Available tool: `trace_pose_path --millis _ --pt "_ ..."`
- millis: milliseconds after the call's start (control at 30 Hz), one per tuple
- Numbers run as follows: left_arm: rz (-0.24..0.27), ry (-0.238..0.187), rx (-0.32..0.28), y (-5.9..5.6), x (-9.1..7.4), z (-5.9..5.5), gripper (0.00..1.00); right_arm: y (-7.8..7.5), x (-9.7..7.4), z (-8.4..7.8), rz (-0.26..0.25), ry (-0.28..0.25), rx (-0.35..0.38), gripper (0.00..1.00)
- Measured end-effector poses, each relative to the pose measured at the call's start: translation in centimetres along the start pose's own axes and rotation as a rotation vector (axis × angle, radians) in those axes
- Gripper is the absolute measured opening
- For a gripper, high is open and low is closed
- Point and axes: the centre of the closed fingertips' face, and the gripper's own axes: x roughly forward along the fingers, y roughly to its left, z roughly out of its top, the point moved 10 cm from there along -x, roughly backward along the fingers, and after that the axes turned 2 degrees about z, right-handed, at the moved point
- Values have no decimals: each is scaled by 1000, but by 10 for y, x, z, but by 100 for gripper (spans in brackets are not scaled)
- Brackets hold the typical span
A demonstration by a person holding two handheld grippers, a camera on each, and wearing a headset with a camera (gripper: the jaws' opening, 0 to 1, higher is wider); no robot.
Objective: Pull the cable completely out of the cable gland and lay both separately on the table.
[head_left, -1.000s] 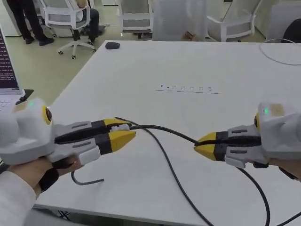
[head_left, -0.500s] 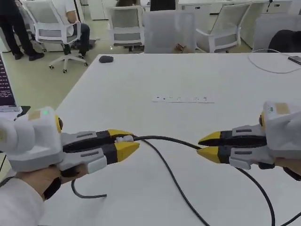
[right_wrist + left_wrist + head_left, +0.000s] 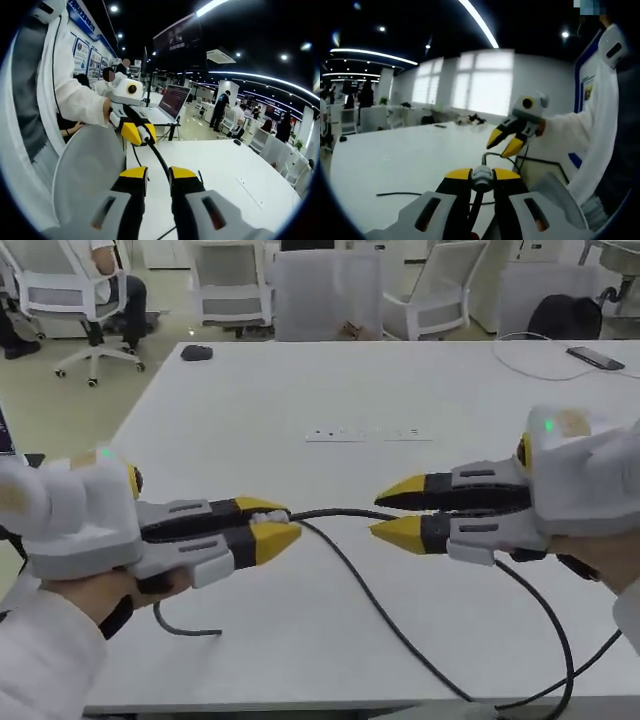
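Note:
My left gripper (image 3: 290, 519) is shut on the white cable gland (image 3: 268, 511), which shows between its yellow tips in the left gripper view (image 3: 482, 176). A black cable (image 3: 345, 568) leaves the gland and runs right, passing between the jaws of my right gripper (image 3: 381, 512). That gripper stands open around the cable without pinching it. In the right gripper view the cable (image 3: 158, 156) runs up the gap between the jaws to the left gripper (image 3: 139, 135). Beyond the right gripper the cable loops over the table (image 3: 250, 390) toward the front edge. A short tail (image 3: 185, 629) curls under the left gripper.
A white strip of sockets (image 3: 365, 434) lies mid-table. Farther off are a dark mouse (image 3: 196, 353), a phone (image 3: 595, 358) and a thin white lead (image 3: 525, 365). Office chairs (image 3: 232, 285) stand beyond the far edge. The table's left edge runs close to my left hand.
My right gripper has opened and let go of the cable, and has shifted left, closer to the left gripper. The left gripper stays shut on the gland. The head camera has tilted.

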Motion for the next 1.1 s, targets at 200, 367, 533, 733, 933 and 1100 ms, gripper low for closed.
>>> trace_pose_path --millis 200,367,533,733,933,1100 --pt "-13 -2 -5 -5 -4 -1 17 4 23 8 39 34 -55 15" --pt "-9 7 9 -8 -6 -2 17 8 35 14 84 23 -103 7" --pt "13 -2 -6 -3 -15 0 17 6 42 16 107 12 -138 5" --pt "12 6 -1 9 -20 4 17 1 52 16 107 -16 -130 4" --pt "-12 20 17 21 -28 8 17 -2 57 16 84 -23 -114 4" --pt "-6 17 28 32 -34 5 17 -10 54 10 62 3 -112 3"
